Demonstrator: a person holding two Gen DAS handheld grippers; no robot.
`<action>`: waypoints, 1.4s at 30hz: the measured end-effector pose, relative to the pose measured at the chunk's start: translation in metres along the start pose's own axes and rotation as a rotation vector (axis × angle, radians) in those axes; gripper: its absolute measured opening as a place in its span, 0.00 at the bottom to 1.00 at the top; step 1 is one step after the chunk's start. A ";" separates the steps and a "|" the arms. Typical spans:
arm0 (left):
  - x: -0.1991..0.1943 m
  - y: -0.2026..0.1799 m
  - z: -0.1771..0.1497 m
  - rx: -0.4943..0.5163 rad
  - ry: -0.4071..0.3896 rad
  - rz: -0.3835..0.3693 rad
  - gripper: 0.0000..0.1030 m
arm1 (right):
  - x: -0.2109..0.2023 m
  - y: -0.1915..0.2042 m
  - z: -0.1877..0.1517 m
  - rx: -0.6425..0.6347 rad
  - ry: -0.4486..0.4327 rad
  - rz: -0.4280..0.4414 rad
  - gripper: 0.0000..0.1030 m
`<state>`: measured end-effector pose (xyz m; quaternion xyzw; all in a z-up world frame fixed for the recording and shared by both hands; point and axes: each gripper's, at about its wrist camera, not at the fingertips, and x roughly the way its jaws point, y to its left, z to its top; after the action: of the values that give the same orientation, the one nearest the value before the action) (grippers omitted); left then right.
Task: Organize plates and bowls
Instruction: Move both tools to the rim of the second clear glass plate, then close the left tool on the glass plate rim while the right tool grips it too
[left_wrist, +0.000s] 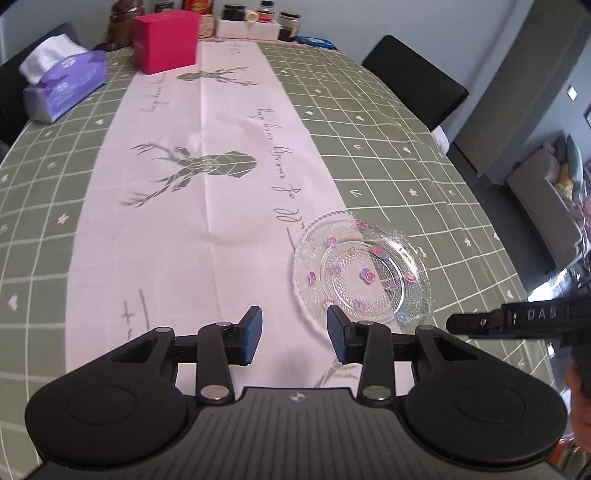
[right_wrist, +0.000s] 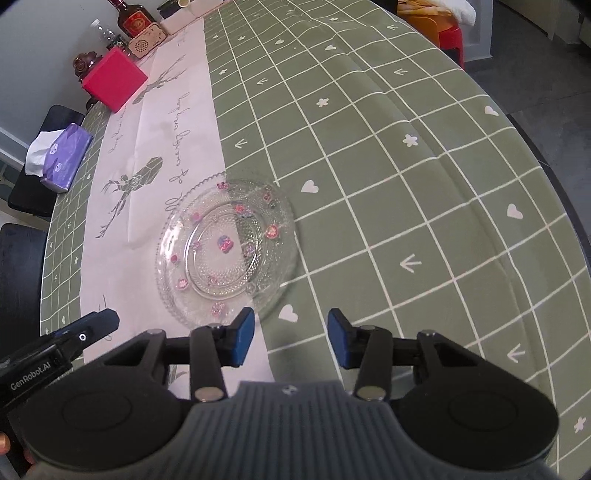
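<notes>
Both the left gripper and right gripper stand partly open and empty above the worktop, with the glass plate lying just ahead between them.

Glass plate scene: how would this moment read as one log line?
glass plate: flat on table, straddling runner edge, untouched | left gripper: open, empty | right gripper: open, empty | both near plate

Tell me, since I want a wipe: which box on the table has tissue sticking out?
The purple box, at the table's left edge. White tissue pokes from its top. The red box further back is closed.
</notes>
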<state>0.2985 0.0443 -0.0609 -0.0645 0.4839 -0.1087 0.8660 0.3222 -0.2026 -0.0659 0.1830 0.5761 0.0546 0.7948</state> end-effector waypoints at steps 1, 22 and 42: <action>0.005 -0.001 0.001 0.015 -0.008 0.006 0.43 | 0.003 0.001 0.004 -0.006 -0.007 0.000 0.38; 0.062 0.015 0.020 -0.035 -0.002 -0.065 0.31 | 0.047 0.002 0.038 -0.044 -0.012 0.050 0.21; 0.056 0.006 0.016 -0.007 -0.012 -0.059 0.15 | 0.046 -0.007 0.033 -0.007 -0.039 0.093 0.09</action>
<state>0.3416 0.0361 -0.0997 -0.0825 0.4768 -0.1322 0.8651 0.3672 -0.2029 -0.1007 0.2078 0.5511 0.0897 0.8032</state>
